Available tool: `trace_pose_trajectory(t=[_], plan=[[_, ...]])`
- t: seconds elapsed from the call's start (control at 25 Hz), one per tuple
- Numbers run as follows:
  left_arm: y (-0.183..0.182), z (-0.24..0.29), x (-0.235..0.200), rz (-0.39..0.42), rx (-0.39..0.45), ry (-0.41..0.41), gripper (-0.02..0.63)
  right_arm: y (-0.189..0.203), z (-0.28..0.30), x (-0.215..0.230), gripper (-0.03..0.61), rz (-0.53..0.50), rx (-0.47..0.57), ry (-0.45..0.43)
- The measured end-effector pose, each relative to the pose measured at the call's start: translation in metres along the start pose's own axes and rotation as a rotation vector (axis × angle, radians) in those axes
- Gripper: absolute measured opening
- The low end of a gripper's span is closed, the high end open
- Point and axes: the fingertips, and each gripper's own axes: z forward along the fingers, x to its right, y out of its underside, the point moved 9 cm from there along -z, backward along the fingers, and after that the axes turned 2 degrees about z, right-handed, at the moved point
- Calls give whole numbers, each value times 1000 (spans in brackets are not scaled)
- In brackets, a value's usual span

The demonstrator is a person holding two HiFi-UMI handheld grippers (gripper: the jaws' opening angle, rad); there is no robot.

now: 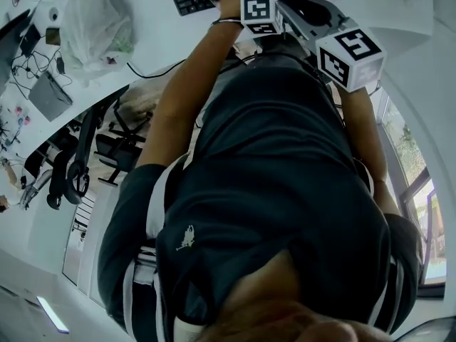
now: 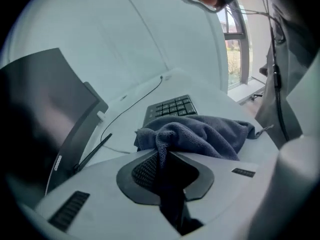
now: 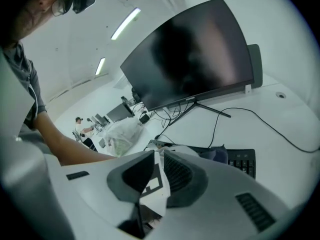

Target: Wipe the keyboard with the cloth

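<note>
I'm in the wiping step. My left gripper [image 2: 162,159] is clamped on a fold of the cloth [image 2: 200,134], which bunches just ahead of its jaws and seems to lie over the near end of the keyboard [image 2: 172,106], with bare keys showing beyond. My right gripper [image 3: 159,156] has its jaws slightly apart and nothing pinched (the other gripper's marker cube shows through the gap). Next, I judge, I should press the cloth down and drag it forward along the key rows with a firm grip.
</note>
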Motion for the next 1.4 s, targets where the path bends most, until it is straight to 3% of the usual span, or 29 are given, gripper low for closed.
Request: trace_pose_trajectory(t=[0.24,0.32,0.52,0.68,0.8,1.04,1.28,1.4], plan=[[69,-50,0,-76,-96,-50,34,-3,-15,17,57,21,64,18],[75,-55,1,-95,-123,-59,34,-9,-21,21,57,13,130,24],[23,-19,-3,-53,-97,-41,34,-32,-49,32,57,-26,368,84],[-3,0,-5,-32,-55,-30,34,-42,-69,30,57,-142,507,138],[11,-11,-2,-53,-54,-41,34,-43,-72,25,57,-218,529,175],[63,-58,14,-97,-92,-80,34,-34,-63,-2,57,-201,494,215],[24,-20,13,-12,-21,-17,34,-31,-70,-20,57,-217,539,254],[19,-18,7,-29,-9,-14,34,-37,-71,-12,57,-237,565,254]])
